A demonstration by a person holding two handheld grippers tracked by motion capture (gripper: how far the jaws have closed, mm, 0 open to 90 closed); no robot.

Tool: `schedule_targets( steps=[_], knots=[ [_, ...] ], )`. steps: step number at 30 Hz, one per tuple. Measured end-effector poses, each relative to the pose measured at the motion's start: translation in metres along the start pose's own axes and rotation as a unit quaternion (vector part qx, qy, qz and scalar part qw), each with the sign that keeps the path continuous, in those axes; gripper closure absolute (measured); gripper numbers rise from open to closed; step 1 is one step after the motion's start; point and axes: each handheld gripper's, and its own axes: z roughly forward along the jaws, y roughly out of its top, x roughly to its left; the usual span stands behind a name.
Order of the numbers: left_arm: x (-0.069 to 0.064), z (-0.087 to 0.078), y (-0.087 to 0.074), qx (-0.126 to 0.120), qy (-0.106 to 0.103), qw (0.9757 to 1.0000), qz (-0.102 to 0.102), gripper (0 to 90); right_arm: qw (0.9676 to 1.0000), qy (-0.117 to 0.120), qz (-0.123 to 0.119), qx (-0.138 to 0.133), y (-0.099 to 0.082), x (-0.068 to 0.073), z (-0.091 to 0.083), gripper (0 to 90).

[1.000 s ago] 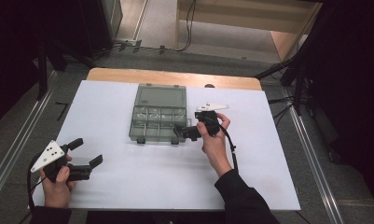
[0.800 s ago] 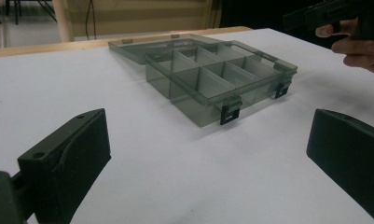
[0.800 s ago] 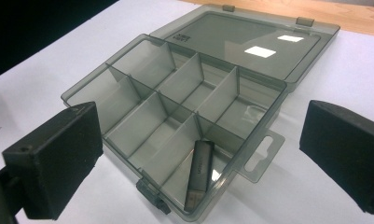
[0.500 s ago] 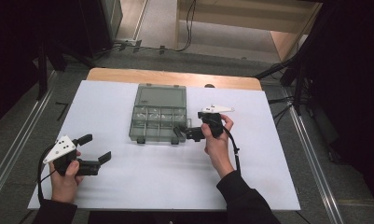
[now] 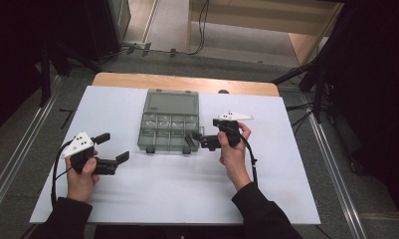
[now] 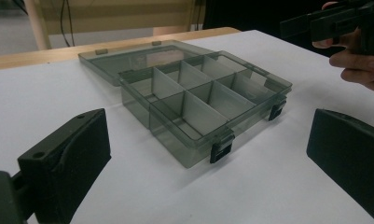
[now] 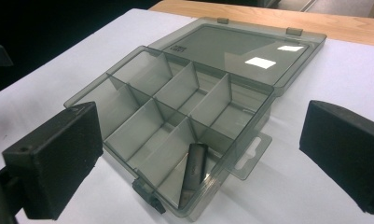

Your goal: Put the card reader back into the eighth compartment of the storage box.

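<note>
The left claw [image 5: 112, 148] sits low at the person's left, gripped in the left hand [image 5: 81, 172], its jaws spread wide with nothing between them. The right claw [image 5: 191, 141] is held farther forward in the right hand [image 5: 233, 149], jaws likewise wide apart and empty, pointing leftward. Both dark-sleeved forearms come in from the near edge.

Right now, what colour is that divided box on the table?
The box is see-through smoky grey-green with black latches; the right gripper view shows it best.

no text can be read; a small mark on the box lid [image 7: 177, 48] is too blurred
</note>
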Motion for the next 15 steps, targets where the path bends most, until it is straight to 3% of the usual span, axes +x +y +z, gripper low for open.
schedule_targets(
  steps=[15],
  knots=[
    [0.018,0.021,0.021,-0.009,-0.011,0.9998,-0.013,0.0,0.9997,0.005,0.015,-0.017,0.010,-0.013,-0.003,0.0]
  ],
)
